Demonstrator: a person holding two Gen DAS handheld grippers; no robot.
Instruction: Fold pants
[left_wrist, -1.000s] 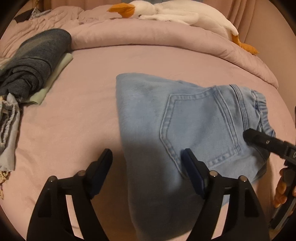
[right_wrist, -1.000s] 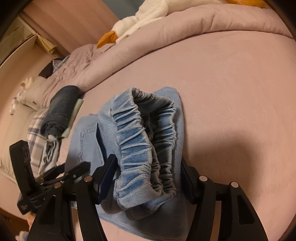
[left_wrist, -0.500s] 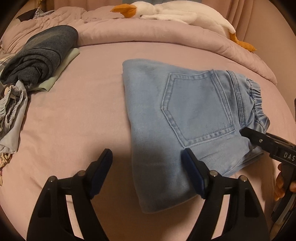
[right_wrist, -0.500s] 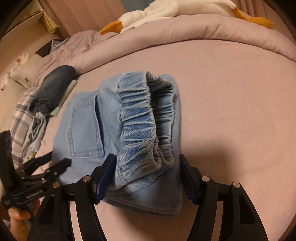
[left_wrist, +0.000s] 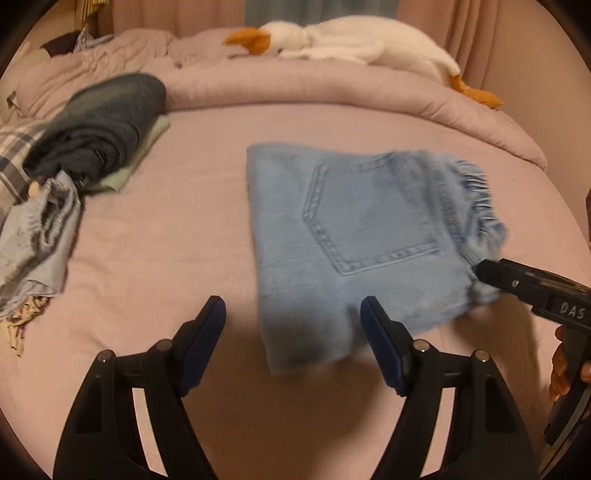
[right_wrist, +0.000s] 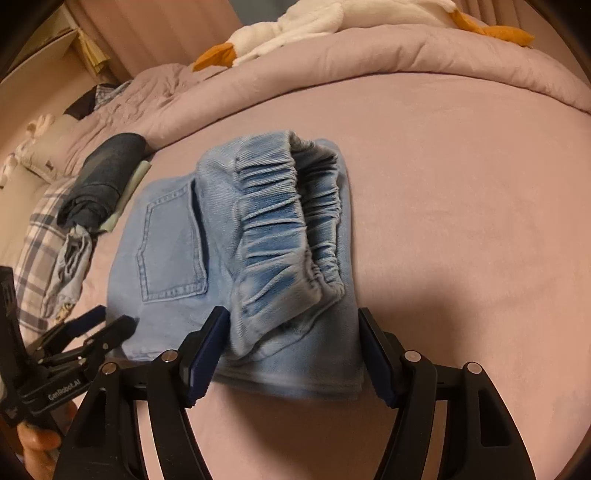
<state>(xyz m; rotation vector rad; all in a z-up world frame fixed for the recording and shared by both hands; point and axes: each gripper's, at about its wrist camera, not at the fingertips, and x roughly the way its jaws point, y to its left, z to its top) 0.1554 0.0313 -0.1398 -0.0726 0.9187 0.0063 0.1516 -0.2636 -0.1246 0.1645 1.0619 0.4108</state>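
Note:
Light blue jeans (left_wrist: 354, 236) lie folded into a compact rectangle on the pink bed, back pocket up, elastic waistband (right_wrist: 288, 229) at the end toward my right gripper. My left gripper (left_wrist: 293, 332) is open and empty, just short of the fold's near corner. My right gripper (right_wrist: 291, 347) is open, its jaws straddling the waistband end without clamping it. In the left wrist view the right gripper's fingers (left_wrist: 524, 280) touch the jeans' right edge. The left gripper (right_wrist: 88, 332) shows at the jeans' near left corner in the right wrist view.
A pile of folded dark clothes (left_wrist: 99, 125) on a pale green item lies at the left, with crumpled grey-blue cloth (left_wrist: 40, 236) and a plaid pillow (right_wrist: 40, 236) beside it. A rolled pink duvet (left_wrist: 332, 88) and a white goose plush (left_wrist: 354, 44) lie at the back.
Both grippers have drawn back from the folded jeans, which now lie flat and farther away. The left gripper no longer overlaps the fabric.

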